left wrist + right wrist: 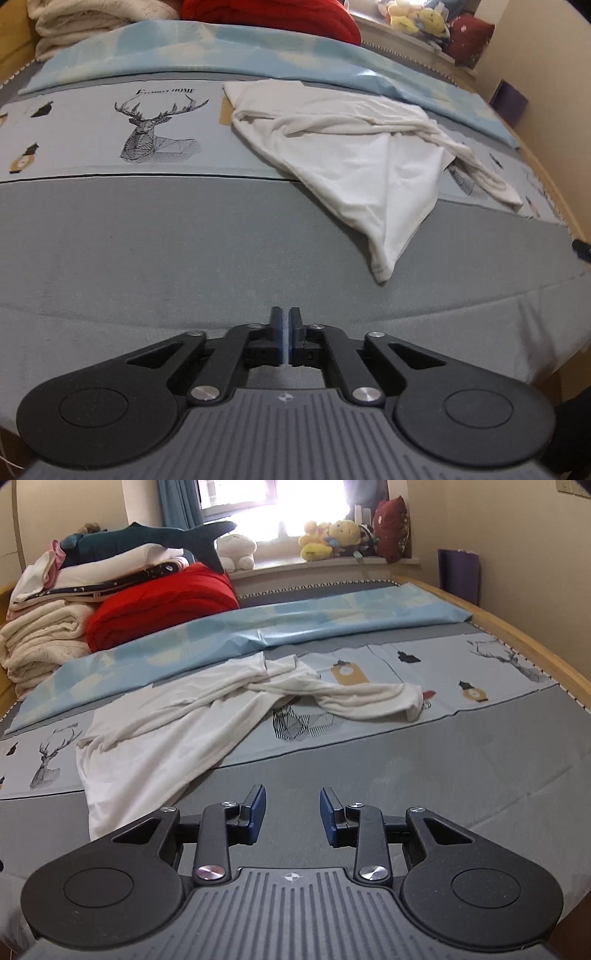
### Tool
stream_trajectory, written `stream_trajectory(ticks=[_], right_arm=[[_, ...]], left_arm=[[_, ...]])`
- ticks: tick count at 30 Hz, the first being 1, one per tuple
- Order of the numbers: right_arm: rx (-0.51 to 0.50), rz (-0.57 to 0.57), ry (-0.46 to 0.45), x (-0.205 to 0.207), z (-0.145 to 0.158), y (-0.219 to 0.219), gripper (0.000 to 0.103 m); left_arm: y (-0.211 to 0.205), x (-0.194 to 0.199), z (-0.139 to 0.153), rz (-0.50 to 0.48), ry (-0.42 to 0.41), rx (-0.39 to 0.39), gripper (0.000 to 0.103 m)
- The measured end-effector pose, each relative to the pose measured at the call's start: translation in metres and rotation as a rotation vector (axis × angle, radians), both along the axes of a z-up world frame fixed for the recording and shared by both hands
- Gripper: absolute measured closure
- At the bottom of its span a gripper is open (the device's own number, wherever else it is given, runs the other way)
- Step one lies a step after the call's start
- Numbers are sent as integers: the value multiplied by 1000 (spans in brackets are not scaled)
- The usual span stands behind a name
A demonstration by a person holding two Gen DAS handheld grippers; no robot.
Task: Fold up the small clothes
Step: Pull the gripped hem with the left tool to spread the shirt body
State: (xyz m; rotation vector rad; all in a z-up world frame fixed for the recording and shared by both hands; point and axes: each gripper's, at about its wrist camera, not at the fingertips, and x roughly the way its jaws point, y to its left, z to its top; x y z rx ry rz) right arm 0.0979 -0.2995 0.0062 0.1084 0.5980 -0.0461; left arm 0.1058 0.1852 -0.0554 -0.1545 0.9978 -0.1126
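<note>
- Bedroom with a grey bed (147,240) spread before me, a printed deer panel (155,129) across it and a pale blue sheet (184,55) beyond.
- Left wrist view: my left gripper (285,317) has its fingers pressed together with nothing between them, above bare grey cover. The white garment (351,155) lies crumpled ahead and to the right, one corner pointing toward me, well apart from my fingers.
- Right wrist view: my right gripper (292,805) has its fingers parted, holding nothing. The white garment (177,731) lies ahead and left, its near edge just beside my left finger, a sleeve trailing right. Folded blankets (44,638) and a red quilt (162,602) sit at the back left.
</note>
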Motion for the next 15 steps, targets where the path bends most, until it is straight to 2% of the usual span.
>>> stream_trajectory(ticks=[6, 8, 9, 12, 15], right_arm=[[-31, 25, -25, -3, 0, 20, 70], [-54, 49, -33, -2, 0, 26, 70], [-74, 63, -35, -2, -1, 30, 70], [-124, 96, -34, 0, -2, 35, 70], [-159, 113, -30, 2, -3, 35, 70]], left_arm=[[-39, 30, -6, -46, -14, -86, 91], [-57, 47, -10, -51, -10, -112, 79], [-65, 56, -12, -46, -6, -127, 76], [-89, 84, -25, -3, 28, -175, 66], [-108, 110, -43, 105, 78, -179, 60]])
